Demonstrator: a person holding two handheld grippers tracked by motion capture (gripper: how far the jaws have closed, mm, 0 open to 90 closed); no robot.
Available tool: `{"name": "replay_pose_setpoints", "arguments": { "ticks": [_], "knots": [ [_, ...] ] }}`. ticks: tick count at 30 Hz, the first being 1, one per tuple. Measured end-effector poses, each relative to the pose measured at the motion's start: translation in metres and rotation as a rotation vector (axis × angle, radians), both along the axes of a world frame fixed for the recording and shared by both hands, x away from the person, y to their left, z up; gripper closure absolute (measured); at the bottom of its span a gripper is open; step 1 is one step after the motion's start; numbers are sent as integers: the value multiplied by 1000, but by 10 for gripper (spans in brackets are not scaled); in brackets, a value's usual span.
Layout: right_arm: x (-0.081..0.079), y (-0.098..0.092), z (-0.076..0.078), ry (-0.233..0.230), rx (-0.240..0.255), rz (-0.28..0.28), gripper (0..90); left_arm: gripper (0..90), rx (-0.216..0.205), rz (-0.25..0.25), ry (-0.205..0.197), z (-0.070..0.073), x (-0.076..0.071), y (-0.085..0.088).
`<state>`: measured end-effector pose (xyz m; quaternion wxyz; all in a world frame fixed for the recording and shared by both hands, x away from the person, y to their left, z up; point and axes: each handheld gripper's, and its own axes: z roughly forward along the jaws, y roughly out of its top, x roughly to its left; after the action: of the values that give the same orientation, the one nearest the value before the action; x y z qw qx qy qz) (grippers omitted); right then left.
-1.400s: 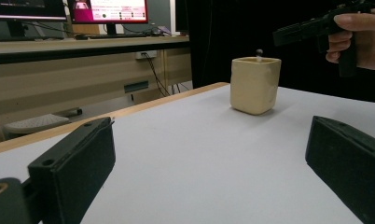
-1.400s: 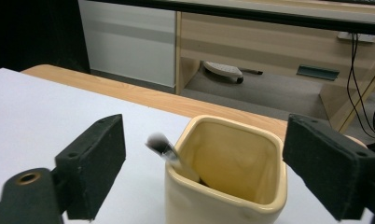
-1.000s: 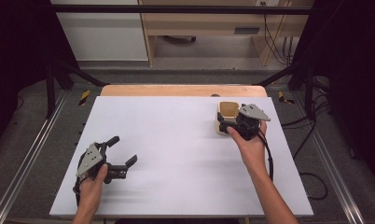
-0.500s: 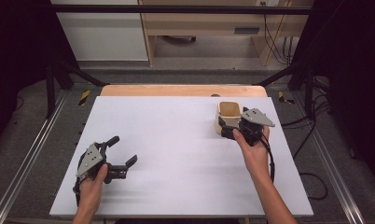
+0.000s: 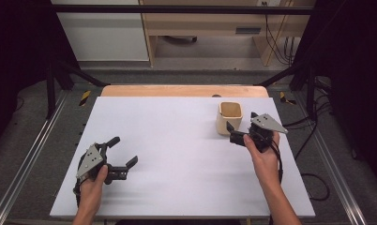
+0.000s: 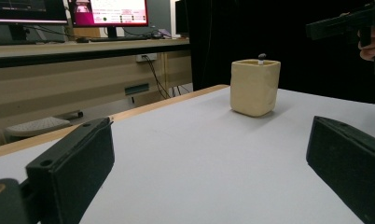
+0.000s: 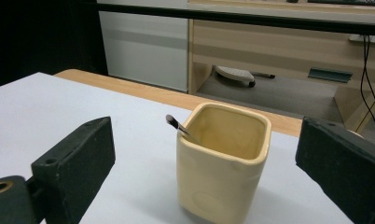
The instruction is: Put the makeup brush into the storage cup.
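A cream square cup stands upright on the white table at the far right. A thin metal stick with a dark tip leans inside it against the rim; its tip pokes above the cup. My right gripper is open just right of the cup, with its fingers on either side of the cup but apart from it. My left gripper rests open and empty near the front left; the right gripper shows far off.
A wooden strip borders the table's far edge. Metal rails run along both sides, and cables lie on the floor at the right. Behind stands a desk with monitors. Bare white surface spans the table's middle.
My right gripper has drawn back from over the cup, toward the right and the near side, leaving the cup fully in sight. The left gripper has stayed put.
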<state>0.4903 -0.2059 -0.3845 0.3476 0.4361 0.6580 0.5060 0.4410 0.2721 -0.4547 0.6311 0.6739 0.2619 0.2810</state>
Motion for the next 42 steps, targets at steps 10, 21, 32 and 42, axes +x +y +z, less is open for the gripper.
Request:
{"name": "replay_pose_setpoints", "arguments": {
  "ticks": [10, 21, 32, 42],
  "knots": [
    [-10, -10, -1, -4, 7, -3, 47, 8, 0, 0, -2, 0, -1, 0],
    [-19, -18, -2, -10, 0, -5, 47, 8, 1, -1, -3, 0, -1, 0],
    [-28, -28, -3, -6, 2, -10, 45, 8, 4, -1, -3, 0, -1, 0],
    [-38, -35, -6, -2, -3, -15, 46, 8, 6, -1, -3, 0, -1, 0]
  ]
}}
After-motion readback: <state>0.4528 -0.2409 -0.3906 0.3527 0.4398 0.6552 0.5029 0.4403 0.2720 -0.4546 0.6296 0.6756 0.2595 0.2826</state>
